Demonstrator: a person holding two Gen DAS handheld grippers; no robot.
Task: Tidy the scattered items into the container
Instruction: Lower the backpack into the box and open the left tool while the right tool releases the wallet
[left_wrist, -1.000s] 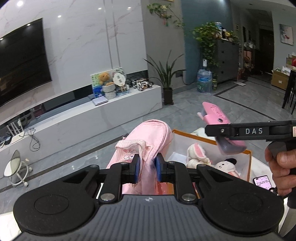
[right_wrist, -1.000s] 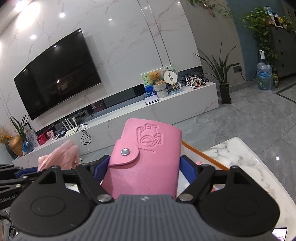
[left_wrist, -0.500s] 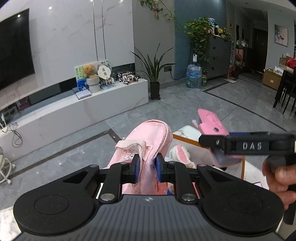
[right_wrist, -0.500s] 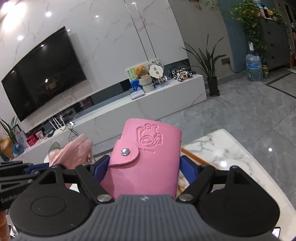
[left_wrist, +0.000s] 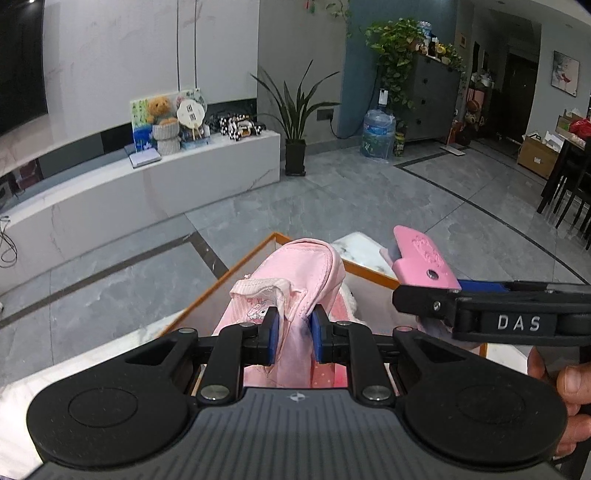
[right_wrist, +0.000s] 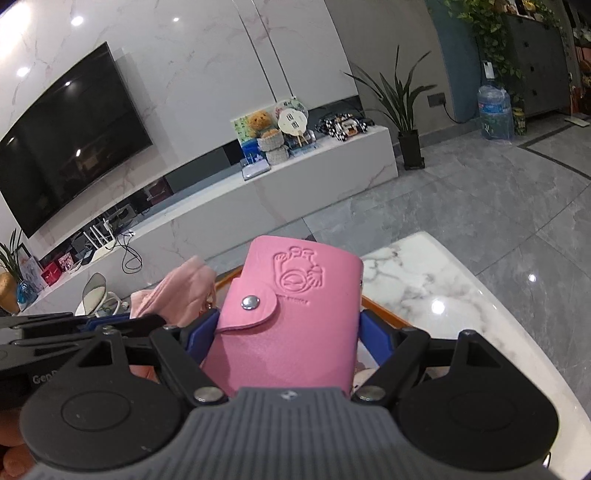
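The left claw (left_wrist: 291, 339) is clamped on a soft pink pouch (left_wrist: 295, 280). Its blue pads (left_wrist: 272, 334) squeeze the pouch cloth from both sides. The pouch has a small cartoon picture on its striped flap, and it is held up over the storage box (left_wrist: 221, 280), a box with an orange rim and pale walls. The box sits on a white marble surface (right_wrist: 436, 280).

The right claw (right_wrist: 284, 332) is clamped on a pink card holder (right_wrist: 291, 317). The card holder has a silver snap button and a pressed-in cartoon on its front. Blue pads (right_wrist: 373, 334) press on its two sides. It is held up just beside the pouch, near the box's orange rim.

In the left wrist view the card holder (left_wrist: 421, 258) is to the right of the pouch, sticking out of the right claw (left_wrist: 424, 291). Something white and fluffy shows inside the box, behind the pouch, but it is too hidden to name.
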